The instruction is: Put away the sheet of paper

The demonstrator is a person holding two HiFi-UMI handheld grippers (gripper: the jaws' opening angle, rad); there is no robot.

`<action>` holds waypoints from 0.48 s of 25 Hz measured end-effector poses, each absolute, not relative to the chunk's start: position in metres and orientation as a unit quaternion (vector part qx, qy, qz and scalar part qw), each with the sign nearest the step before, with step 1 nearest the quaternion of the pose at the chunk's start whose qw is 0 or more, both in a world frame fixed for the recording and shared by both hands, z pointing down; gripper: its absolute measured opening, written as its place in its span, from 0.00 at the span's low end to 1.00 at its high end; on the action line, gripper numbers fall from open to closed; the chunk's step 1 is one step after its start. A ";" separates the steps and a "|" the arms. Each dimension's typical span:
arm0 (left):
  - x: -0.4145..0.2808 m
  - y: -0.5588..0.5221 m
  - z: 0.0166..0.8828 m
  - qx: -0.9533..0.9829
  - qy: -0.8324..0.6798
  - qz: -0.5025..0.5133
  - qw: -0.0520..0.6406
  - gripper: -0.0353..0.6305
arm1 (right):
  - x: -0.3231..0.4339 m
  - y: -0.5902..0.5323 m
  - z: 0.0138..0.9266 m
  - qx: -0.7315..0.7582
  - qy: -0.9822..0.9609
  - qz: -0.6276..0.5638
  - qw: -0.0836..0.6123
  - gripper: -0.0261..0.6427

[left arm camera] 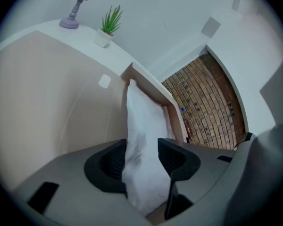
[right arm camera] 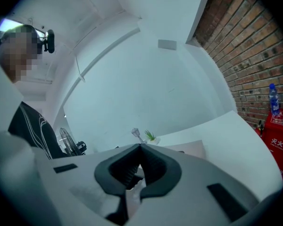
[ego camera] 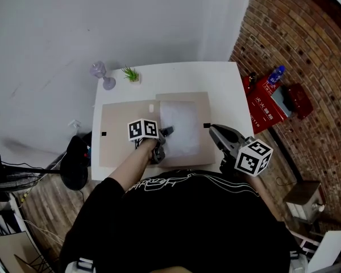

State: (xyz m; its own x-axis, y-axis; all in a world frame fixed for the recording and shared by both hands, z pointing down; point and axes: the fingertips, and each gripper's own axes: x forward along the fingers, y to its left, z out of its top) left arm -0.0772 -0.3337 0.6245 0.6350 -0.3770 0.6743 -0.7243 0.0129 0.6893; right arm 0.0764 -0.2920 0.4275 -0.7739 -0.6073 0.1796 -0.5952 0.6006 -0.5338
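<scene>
A white sheet of paper (ego camera: 182,127) lies crumpled on the right half of an open beige folder (ego camera: 119,135) on the white table (ego camera: 227,84). My left gripper (ego camera: 162,143) is at the sheet's near left edge. In the left gripper view the paper (left arm camera: 144,126) stands up between the jaws of the left gripper (left arm camera: 144,157), which are spread apart and do not pinch it. My right gripper (ego camera: 212,131) hovers at the folder's right edge. Its jaws meet at the tips in the right gripper view (right arm camera: 139,149), with nothing between them.
A small potted plant (ego camera: 131,74) and a purple stemmed ornament (ego camera: 102,75) stand at the table's far left corner. To the right of the table, by the brick wall, a red box (ego camera: 267,101) carries a blue bottle (ego camera: 277,74).
</scene>
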 end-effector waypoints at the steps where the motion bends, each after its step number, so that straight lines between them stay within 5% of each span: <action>1: -0.079 -0.333 0.622 0.692 -0.407 0.156 0.575 0.40 | 0.076 -0.292 0.427 -0.334 0.895 -0.294 0.010 0.04; 6: -0.102 -0.334 0.608 0.717 -0.448 0.186 0.501 0.49 | 0.069 -0.288 0.420 -0.324 0.901 -0.288 0.008 0.04; 12: -0.116 -0.329 0.545 0.776 -0.458 0.163 0.402 0.42 | 0.064 -0.283 0.412 -0.311 0.910 -0.274 -0.003 0.04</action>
State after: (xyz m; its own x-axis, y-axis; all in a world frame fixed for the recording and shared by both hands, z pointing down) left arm -0.1158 -0.3292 0.5447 0.5268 -0.5804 0.6209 -0.8421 -0.2572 0.4741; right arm 0.0637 -0.2830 0.4117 -0.8064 -0.5649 0.1751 -0.5678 0.6567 -0.4963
